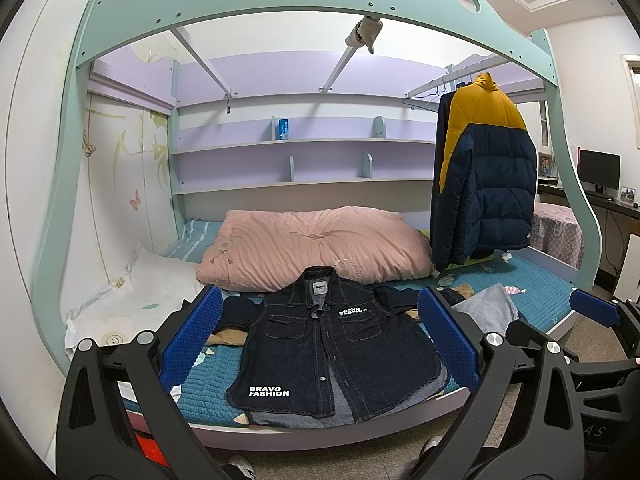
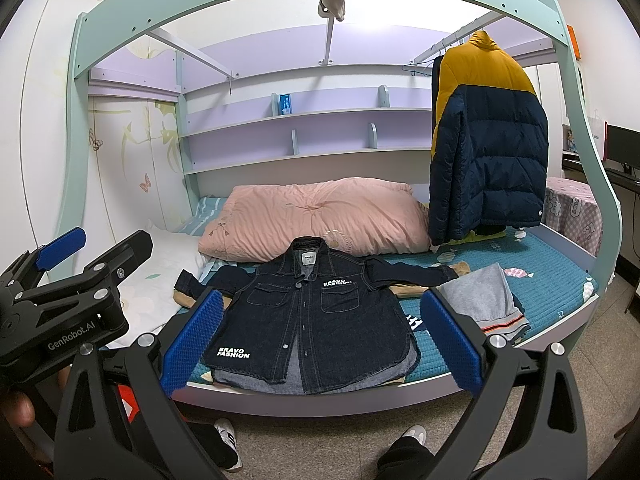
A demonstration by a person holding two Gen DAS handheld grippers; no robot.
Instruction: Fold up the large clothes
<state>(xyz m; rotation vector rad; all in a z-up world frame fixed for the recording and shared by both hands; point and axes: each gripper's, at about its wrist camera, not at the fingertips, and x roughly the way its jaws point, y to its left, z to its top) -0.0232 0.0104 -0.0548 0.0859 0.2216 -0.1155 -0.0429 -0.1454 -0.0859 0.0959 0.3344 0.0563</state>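
A dark denim jacket (image 1: 332, 344) with white "BRAVO FASHION" lettering lies flat, front up, collar away from me, near the front edge of the bed; it also shows in the right wrist view (image 2: 312, 320). Its sleeves spread sideways. My left gripper (image 1: 320, 344) is open and empty, held back above the bed's front edge, its blue fingers framing the jacket. My right gripper (image 2: 320, 340) is open and empty, likewise held back off the jacket. The left gripper also shows at the left of the right wrist view (image 2: 60, 256).
A grey garment (image 2: 480, 300) lies right of the jacket on the teal mattress (image 2: 552, 292). A pink quilt (image 2: 316, 216) and white pillow (image 1: 132, 300) lie behind. A yellow-and-navy puffer jacket (image 2: 488, 140) hangs at right. The green bed frame (image 2: 600, 184) arches overhead.
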